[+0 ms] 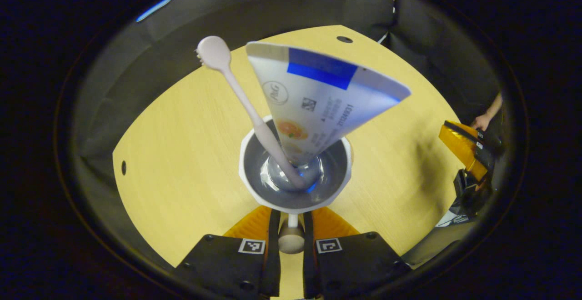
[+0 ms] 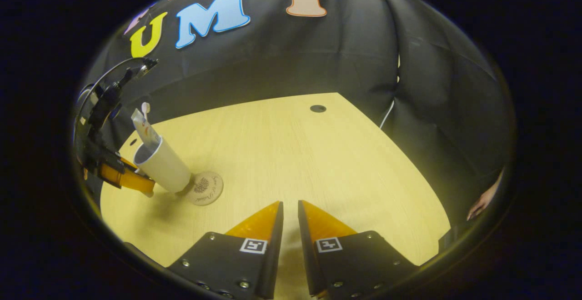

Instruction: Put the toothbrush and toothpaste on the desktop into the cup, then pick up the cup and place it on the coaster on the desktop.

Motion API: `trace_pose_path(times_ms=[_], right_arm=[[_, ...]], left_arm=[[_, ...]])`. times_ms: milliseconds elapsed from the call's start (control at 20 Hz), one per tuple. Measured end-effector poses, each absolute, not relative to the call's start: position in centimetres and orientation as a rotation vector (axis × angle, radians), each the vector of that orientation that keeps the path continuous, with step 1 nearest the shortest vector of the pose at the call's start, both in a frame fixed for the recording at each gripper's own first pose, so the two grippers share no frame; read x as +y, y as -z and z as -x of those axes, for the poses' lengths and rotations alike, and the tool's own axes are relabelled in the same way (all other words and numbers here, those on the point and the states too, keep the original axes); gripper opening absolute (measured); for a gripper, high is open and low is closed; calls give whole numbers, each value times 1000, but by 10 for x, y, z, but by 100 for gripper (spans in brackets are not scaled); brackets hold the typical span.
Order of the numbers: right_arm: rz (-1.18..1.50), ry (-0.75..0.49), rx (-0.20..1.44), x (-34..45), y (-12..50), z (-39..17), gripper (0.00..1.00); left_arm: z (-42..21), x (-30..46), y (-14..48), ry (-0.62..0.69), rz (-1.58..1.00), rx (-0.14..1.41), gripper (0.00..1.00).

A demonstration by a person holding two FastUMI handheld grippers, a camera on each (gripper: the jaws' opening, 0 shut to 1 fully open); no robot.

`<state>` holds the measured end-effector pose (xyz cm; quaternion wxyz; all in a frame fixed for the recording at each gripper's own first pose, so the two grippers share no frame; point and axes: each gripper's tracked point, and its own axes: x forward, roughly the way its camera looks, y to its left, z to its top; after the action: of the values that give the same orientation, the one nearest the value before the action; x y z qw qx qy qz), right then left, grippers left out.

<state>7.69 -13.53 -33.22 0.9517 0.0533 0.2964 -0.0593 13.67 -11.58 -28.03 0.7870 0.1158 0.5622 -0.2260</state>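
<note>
Left gripper (image 1: 291, 234) pinches cup (image 1: 295, 172) handle | toothbrush (image 1: 245, 104), toothpaste (image 1: 318, 100) inside | coaster (image 2: 205, 188) near table's (image 2: 318, 163) left edge, writing unreadable | right gripper (image 2: 290, 218) nearly closed, empty

Your toothbrush (image 1: 236, 95) and toothpaste (image 1: 318, 95) stand in the cup (image 2: 166, 166), which touches the coaster (image 2: 207, 188) at the counter's (image 2: 318, 163) left.

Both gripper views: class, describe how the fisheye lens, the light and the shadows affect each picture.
Left gripper view: the toothpaste looms large and cone-shaped, the desktop edge bows, and glare glints in the cup bottom. Right gripper view: the desktop curves, the cup looks small and tilted by the coaster, soft shadows lie beside it, and the corners dim.
</note>
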Motion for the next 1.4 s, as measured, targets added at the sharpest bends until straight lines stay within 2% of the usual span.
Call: trace_pose_path(times_ms=[400, 950, 1250, 1350, 1400], right_arm=[[-105, 142, 603, -144, 335, -71, 25], [-123, 167, 610, -154, 338, -67, 25], [-125, 153, 613, -148, 340, -67, 25], [-124, 142, 613, -143, 339, -68, 25], [-123, 134, 611, -144, 338, -68, 25]], left_arm=[[-141, -156, 292, 558, -277, 1223, 26], [-140, -151, 305, 522, -270, 1259, 26], [-138, -154, 298, 521, -301, 1208, 34], [-140, -153, 288, 528, -348, 1167, 41], [-140, -154, 284, 529, -363, 1147, 37]])
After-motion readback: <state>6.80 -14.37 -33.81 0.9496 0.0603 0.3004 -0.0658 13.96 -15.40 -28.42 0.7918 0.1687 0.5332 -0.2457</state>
